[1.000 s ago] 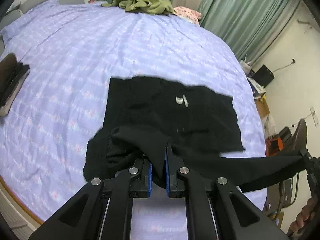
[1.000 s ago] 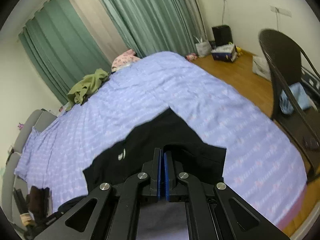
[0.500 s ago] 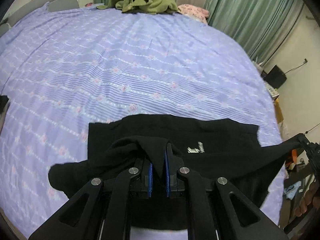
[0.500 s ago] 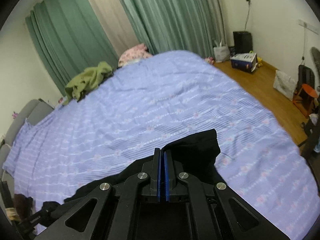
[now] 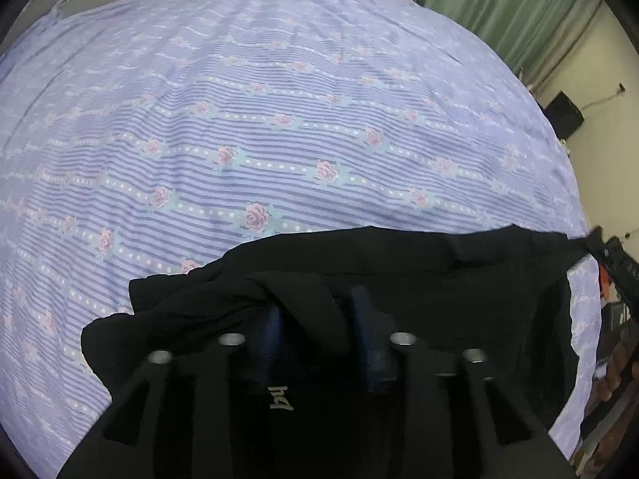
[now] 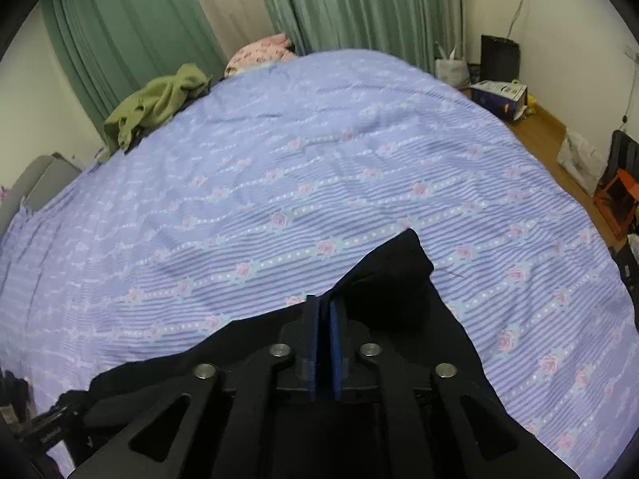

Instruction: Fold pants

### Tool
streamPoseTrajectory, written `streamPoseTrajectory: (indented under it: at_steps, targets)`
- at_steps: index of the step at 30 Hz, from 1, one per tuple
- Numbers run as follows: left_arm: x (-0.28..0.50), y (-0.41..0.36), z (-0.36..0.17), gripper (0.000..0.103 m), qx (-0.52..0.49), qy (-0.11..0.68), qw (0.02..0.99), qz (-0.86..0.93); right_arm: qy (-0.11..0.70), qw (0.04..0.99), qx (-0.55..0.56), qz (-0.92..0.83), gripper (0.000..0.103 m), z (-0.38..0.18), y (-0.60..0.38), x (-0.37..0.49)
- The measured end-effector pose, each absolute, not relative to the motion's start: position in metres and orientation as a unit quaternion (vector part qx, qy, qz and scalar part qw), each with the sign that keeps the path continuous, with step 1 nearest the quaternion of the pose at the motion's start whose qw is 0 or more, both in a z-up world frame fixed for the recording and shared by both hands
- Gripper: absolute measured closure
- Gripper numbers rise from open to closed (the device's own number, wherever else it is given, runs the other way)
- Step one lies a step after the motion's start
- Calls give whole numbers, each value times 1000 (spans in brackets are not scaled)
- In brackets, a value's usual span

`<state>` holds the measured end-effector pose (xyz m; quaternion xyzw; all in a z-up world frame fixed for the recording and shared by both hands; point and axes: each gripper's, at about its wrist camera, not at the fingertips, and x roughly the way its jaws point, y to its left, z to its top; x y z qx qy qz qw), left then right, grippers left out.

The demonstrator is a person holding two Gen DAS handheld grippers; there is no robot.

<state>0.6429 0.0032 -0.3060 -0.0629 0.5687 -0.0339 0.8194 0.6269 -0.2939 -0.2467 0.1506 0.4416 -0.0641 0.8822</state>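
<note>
Black pants [image 5: 439, 279] lie folded over on the lilac rose-print bed sheet [image 5: 279, 119], along the near edge in both views. My left gripper [image 5: 317, 319] hangs low over them, its jaws opening. A loose fold of black cloth sags between the blue pads [image 5: 271, 327], which stand clear of it. My right gripper [image 6: 324, 311] is at the pants' right corner [image 6: 399, 275]. Its jaws are opening too, with a narrow gap between the pads and the cloth edge at their tips. The right gripper [image 5: 611, 263] also shows at the left wrist view's right edge.
An olive garment [image 6: 159, 103] and a pink pillow [image 6: 259, 52] lie at the bed's far end before green curtains. On the wooden floor to the right stand a box [image 6: 499, 94], bags and an orange stool [image 6: 617, 195].
Both grippers came forward and down over the bed, laying the held pants edge onto the rest of the pants. The left jaws have parted widely, the right ones slightly.
</note>
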Motion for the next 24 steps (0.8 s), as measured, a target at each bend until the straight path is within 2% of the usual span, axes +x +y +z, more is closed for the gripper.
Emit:
streamPoseTrajectory:
  at_steps: [1,2,3,5,8,11,16,24]
  targets:
    - [642,2,-300,39,-63,567,821,-37,437,885,149,-61,60,-243,-294,627]
    - [640,0,-290,21,-59,558,827,-36,430,888,149,-61,47,-239,-294,625]
    - [638,-1,-280,10,-50,542,838,-32,417,894,149,-65,34,-232,-295,621]
    - [636,-4,-256,5,-23,508,861,-25,396,903,150,-74,33,-219,-297,616]
    - [642,-10,-224,5,12,473,879,-51,382,909,147,-77,33,-199,-301,606]
    - [653,-31,-219,4,82,463,873,-130,371,918,112,-80,33,-191,-302,588]
    - [666,-79,-262,6,197,472,833,-212,386,914,70,-106,33,-204,-306,545]
    - [686,-138,-336,23,236,508,814,-152,446,879,90,-143,33,-246,-316,488]
